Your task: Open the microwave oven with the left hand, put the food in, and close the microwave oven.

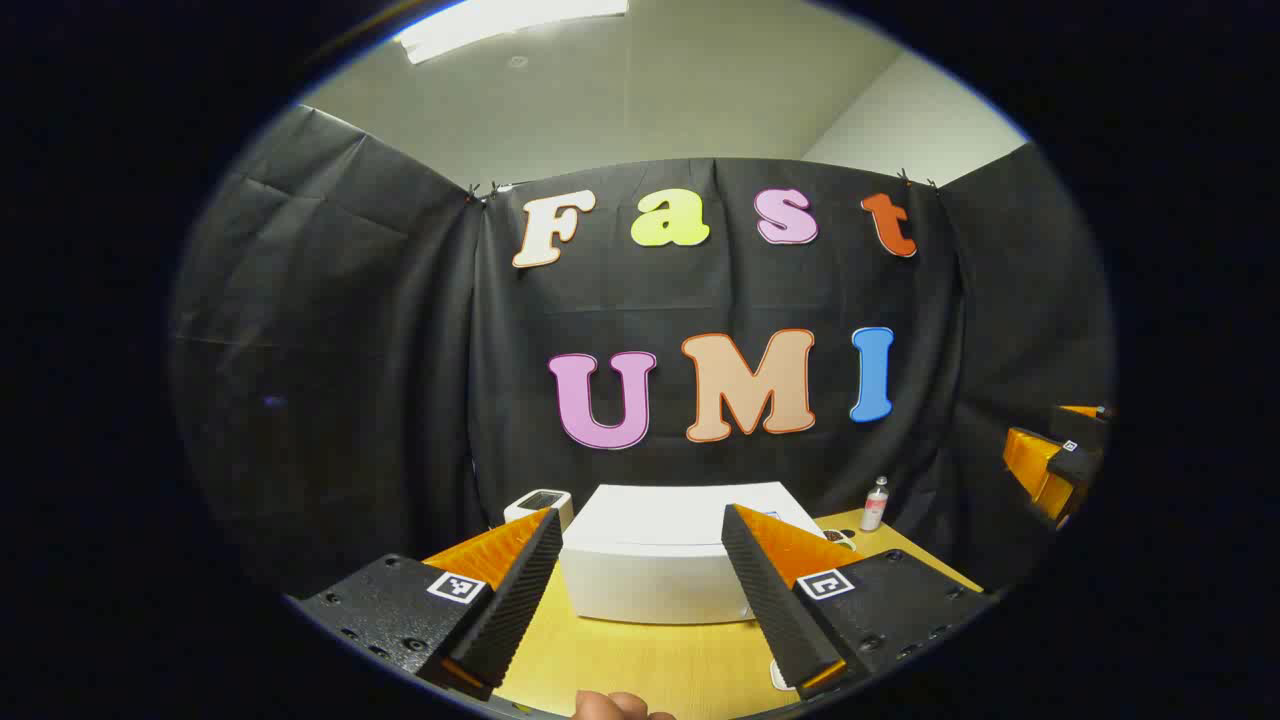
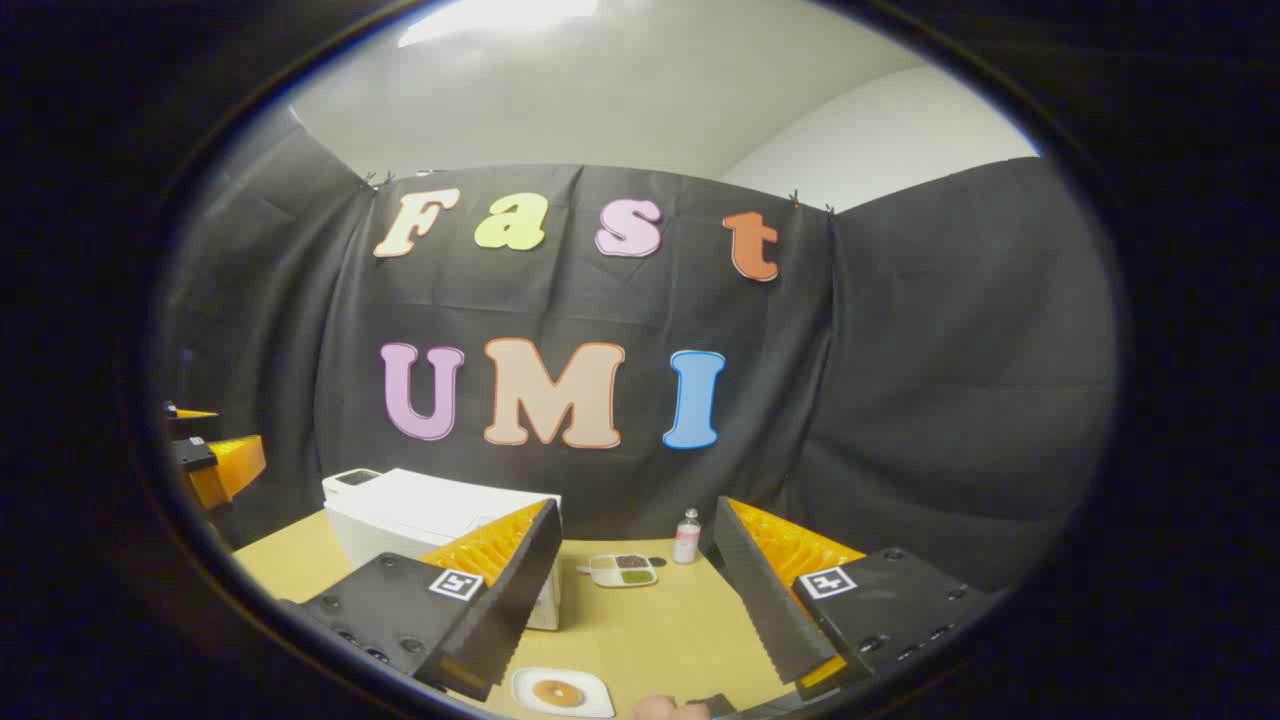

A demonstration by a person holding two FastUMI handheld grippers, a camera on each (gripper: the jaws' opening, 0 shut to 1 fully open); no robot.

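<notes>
The white microwave oven (image 1: 650, 560) stands on the wooden table (image 1: 640, 665) straight ahead in the left gripper view, its front face closed. My left gripper (image 1: 640, 512) is open and holds nothing, its fingers framing the oven from a short way off. A white plate with a round brown piece of food (image 2: 560, 691) lies on the table just below my right gripper (image 2: 636, 505), which is open and empty above it. The microwave oven (image 2: 430, 515) sits to the left in the right gripper view. The left gripper (image 2: 215, 460) shows at that view's left edge.
A small bottle (image 2: 686, 537) and a white divided dish (image 2: 622, 569) stand near the back wall right of the oven. A small white device with a dark top (image 1: 540, 502) sits behind the oven's left corner. The right gripper (image 1: 1050, 460) shows at the far right.
</notes>
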